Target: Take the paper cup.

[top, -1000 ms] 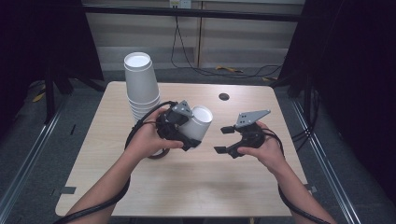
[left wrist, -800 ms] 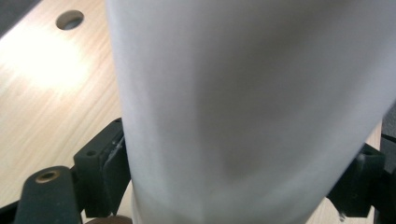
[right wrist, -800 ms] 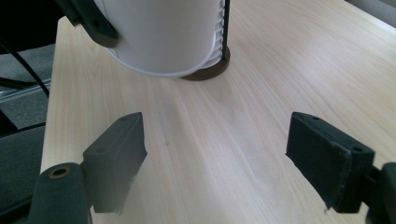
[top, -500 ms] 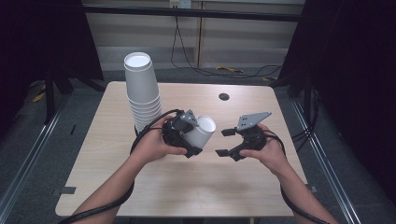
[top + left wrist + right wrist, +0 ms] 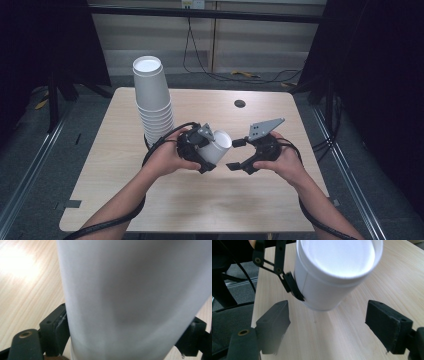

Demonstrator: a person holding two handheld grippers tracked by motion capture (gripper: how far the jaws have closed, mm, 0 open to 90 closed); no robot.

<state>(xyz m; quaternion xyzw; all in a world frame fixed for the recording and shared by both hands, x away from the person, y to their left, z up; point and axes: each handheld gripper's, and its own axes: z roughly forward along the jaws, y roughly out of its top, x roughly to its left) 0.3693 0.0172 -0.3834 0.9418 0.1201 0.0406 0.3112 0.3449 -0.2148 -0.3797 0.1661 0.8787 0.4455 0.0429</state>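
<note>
Sideways, white cup [image 5: 218, 147] clamped in left tool [image 5: 209, 156], facing right tool [image 5: 236, 154]

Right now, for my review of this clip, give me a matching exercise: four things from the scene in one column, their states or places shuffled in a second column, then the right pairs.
Things:
1. single white cup
2. stack of white cups
3. right claw
4. small dark disc

States or places:
A. standing upright on the table, beside the left hand
B. open, with nothing between its pads
C. lying on the far part of the tabletop
D. tilted and clamped in the left claw

Pairs: 1-D, 2-A, 3-B, 4-C
</note>
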